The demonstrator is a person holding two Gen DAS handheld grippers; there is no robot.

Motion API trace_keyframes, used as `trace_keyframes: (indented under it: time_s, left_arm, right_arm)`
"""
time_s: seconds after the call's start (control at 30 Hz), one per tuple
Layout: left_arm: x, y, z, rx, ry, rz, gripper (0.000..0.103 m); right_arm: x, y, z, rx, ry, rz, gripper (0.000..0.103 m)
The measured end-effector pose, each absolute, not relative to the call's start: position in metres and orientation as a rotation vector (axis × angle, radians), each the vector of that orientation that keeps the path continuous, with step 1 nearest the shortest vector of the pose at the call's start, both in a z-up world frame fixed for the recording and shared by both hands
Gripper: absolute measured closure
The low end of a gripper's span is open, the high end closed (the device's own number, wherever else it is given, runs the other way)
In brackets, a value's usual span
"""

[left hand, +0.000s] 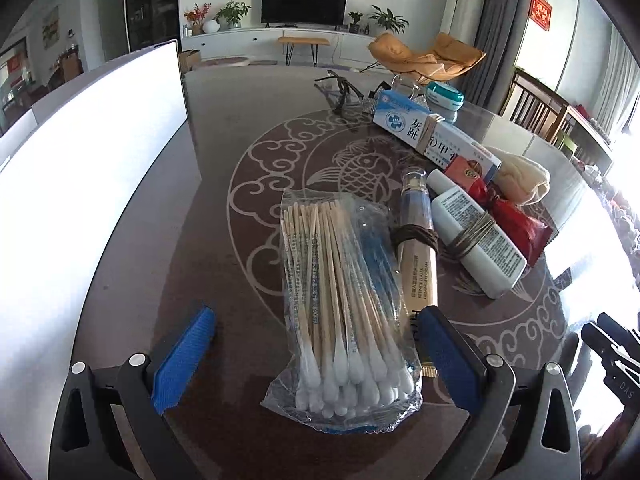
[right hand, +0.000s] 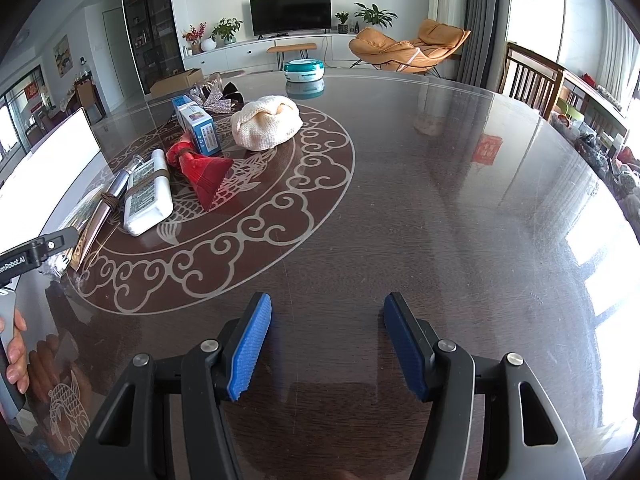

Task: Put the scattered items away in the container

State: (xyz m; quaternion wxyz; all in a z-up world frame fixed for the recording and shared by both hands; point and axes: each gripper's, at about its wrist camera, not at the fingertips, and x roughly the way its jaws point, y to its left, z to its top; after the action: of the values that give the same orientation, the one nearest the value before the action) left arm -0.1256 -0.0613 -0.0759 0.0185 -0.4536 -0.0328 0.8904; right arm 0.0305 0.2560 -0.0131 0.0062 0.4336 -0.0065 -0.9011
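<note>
A clear bag of cotton swabs (left hand: 344, 312) lies on the dark table between the wide-apart blue pads of my left gripper (left hand: 318, 360), which is open; neither pad presses on it. The white container (left hand: 92, 152) stands to the left, only its outer wall showing. Right of the bag lie a beige tube (left hand: 418, 248), a white bottle (left hand: 476, 232), a red packet (left hand: 516, 220), a blue-and-white box (left hand: 432, 132) and a cream cloth (left hand: 520, 176). My right gripper (right hand: 328, 348) hangs open over bare table, with nothing between its fingers.
Glasses (left hand: 344, 92) and a teal round box (right hand: 304, 70) sit at the far side. The right wrist view shows the white bottle (right hand: 148, 196), red packet (right hand: 204, 176), cream cloth (right hand: 268, 122) and a hand (right hand: 16, 352) on the left gripper's handle. Chairs stand beyond the table's right edge.
</note>
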Motion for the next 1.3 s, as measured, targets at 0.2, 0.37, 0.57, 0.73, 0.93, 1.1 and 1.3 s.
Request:
trace_keyframes:
  time_s: [0.2, 0.37, 0.57, 0.73, 0.93, 1.1, 1.3]
  left_arm:
    - [-0.123, -0.073, -0.073, -1.43, -0.128, 2.805, 0.0]
    - [-0.127, -0.086, -0.073, -1.476, -0.129, 2.857, 0.0]
    - [-0.126, -0.097, -0.072, -1.488, -0.154, 2.887, 0.0]
    - [-0.125, -0.094, -0.073, -1.493, -0.13, 2.889, 0.0]
    - [-0.123, -0.092, -0.072, -1.495, -0.107, 2.883, 0.0]
    - [-0.12, -0.096, -0.07, -1.474, -0.138, 2.881, 0.0]
    - [-0.119, -0.096, -0.07, -1.47, -0.141, 2.879, 0.0]
  right_arm:
    - [0.031, 0.257, -0.013, 1.351, -0.036, -2.817, 0.042]
    - [0.031, 0.258, -0.012, 1.349, -0.045, -2.816, 0.042]
    - [0.031, 0.258, -0.013, 1.349, -0.044, -2.816, 0.042]
    - [0.031, 0.258, -0.013, 1.35, -0.043, -2.816, 0.042]
    - [0.031, 0.258, -0.012, 1.35, -0.044, -2.816, 0.042]
    - [0.031, 0.258, -0.012, 1.349, -0.045, -2.816, 0.042]
    - [0.031, 0.258, -0.013, 1.349, -0.044, -2.816, 0.042]
